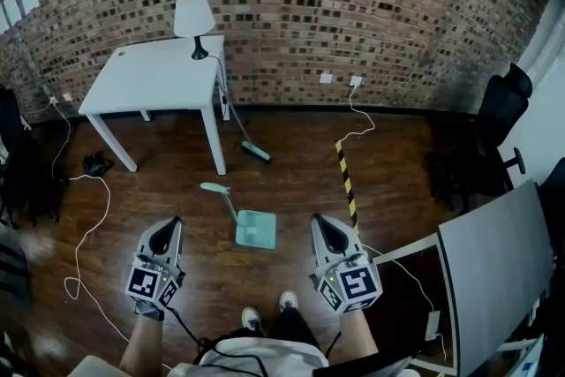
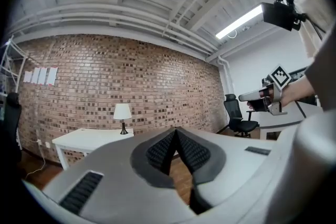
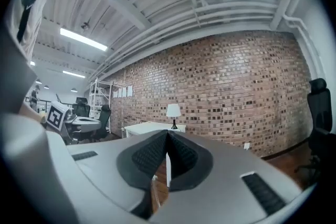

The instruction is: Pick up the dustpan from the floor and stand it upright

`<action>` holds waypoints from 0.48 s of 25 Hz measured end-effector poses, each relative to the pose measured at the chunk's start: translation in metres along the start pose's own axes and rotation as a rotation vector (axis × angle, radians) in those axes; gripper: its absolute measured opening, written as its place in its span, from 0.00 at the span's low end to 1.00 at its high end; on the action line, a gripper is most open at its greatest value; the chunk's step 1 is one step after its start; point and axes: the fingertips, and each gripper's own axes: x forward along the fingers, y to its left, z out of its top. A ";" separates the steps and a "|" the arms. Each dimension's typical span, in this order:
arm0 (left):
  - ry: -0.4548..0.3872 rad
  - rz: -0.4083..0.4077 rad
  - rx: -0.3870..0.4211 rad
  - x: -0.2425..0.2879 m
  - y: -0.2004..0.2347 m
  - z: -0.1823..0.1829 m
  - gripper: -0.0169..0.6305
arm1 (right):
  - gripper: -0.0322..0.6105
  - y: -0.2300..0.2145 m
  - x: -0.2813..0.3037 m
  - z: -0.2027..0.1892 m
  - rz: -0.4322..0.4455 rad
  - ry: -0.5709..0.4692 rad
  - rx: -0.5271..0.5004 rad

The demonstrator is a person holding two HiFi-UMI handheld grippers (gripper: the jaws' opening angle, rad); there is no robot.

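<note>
Mint-green dustpan (image 1: 255,229) lies flat on the floor (image 1: 300,181) between the left tool (image 1: 167,229) and right tool (image 1: 322,227), both closed tight and empty; pickup looks unstarted, so one must lower and open at its handle (image 1: 223,198)

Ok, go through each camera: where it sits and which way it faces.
Head view: on the person's head, steeply down at the dustpan; shows left hand-held gripper, right hand-held gripper, forearms, shoes.
Left gripper view: on the left one, level toward the brick wall; shows its shut jaws.
Right gripper view: on the right one, same facing, jaws shut.
Shared: all three show the lamp.
</note>
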 end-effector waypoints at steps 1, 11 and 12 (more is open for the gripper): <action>-0.004 0.004 -0.008 -0.003 -0.001 0.003 0.02 | 0.02 0.001 -0.002 0.002 0.005 -0.006 0.009; -0.038 -0.081 -0.049 0.022 -0.046 0.027 0.01 | 0.02 0.018 -0.001 -0.002 0.137 -0.004 0.013; -0.032 -0.093 -0.051 0.026 -0.051 0.028 0.01 | 0.02 0.020 0.001 -0.003 0.147 -0.001 0.006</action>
